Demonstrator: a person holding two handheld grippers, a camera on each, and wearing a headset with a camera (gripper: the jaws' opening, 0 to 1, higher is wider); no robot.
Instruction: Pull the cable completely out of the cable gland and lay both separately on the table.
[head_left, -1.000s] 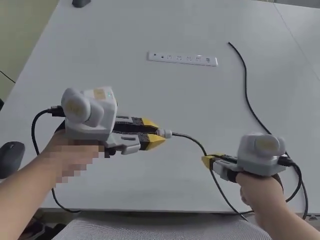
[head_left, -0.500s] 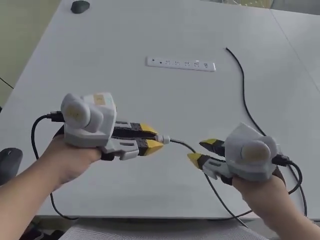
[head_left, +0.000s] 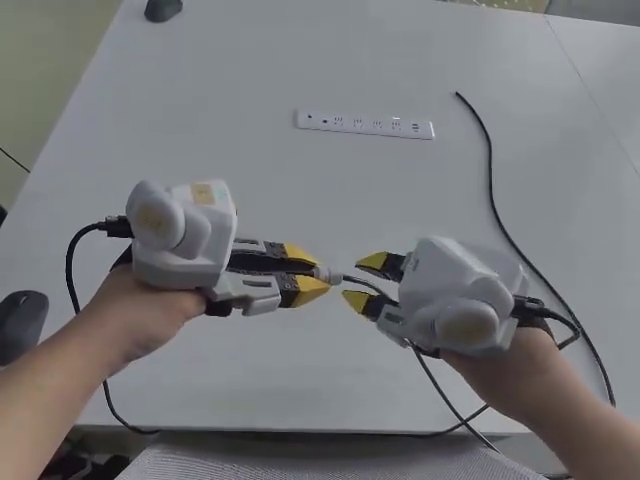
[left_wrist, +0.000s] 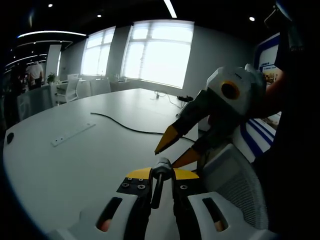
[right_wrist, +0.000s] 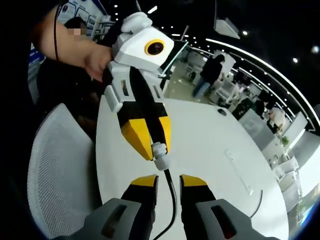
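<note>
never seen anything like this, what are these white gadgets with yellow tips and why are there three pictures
There is no robot here. A person holds a hand-held gripper in each hand: a white body with two yellow-tipped jaws. One picture comes from a camera on the person's head, looking down at the white table. The two round pictures come from a camera riding on each gripper, looking along its own jaws.

The left gripper is shut on a small pale cable gland, a fitting that a cable passes through. The right gripper is open, with its jaws on either side of the black cable just where it leaves the gland.

Farther off on the table lie a white power strip and another black lead.
</note>
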